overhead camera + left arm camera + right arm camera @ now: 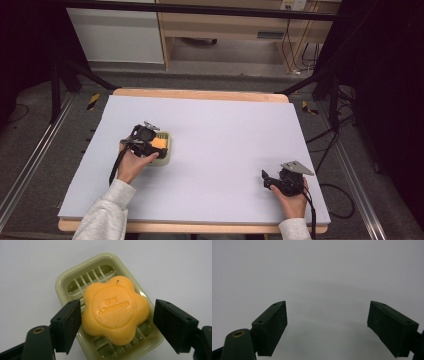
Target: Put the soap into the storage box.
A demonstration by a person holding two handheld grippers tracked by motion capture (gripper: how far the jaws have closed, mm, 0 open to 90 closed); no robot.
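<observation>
The desk [225, 150] is covered by a pale sheet, and on its left half sits a pale green soap dish [75, 277] with a slatted floor. In the dish lies an orange, flower-shaped bar of soap [115, 312], tilted a little, its stamped face up.

The left gripper [116, 325] hangs over the dish with its jaws apart, one on each side of the soap; the left one looks to be touching or just beside a lobe, the right one stands clear of it. The right gripper [327, 327] is well apart, near the desk's right front, jaws apart over bare sheet with nothing between them.

The soap looks light, stiff and smooth, probably slippery, more so if wet. Its rounded lobes could squirt out of a pinch, so the hollows between opposite lobes seem the safer hold. The dish looks like light plastic and may slide or lift with the bar.

The stamped lettering is upside down and hard to read. The dish's near end is cut off, and whether water lies under the slats cannot be told.
</observation>
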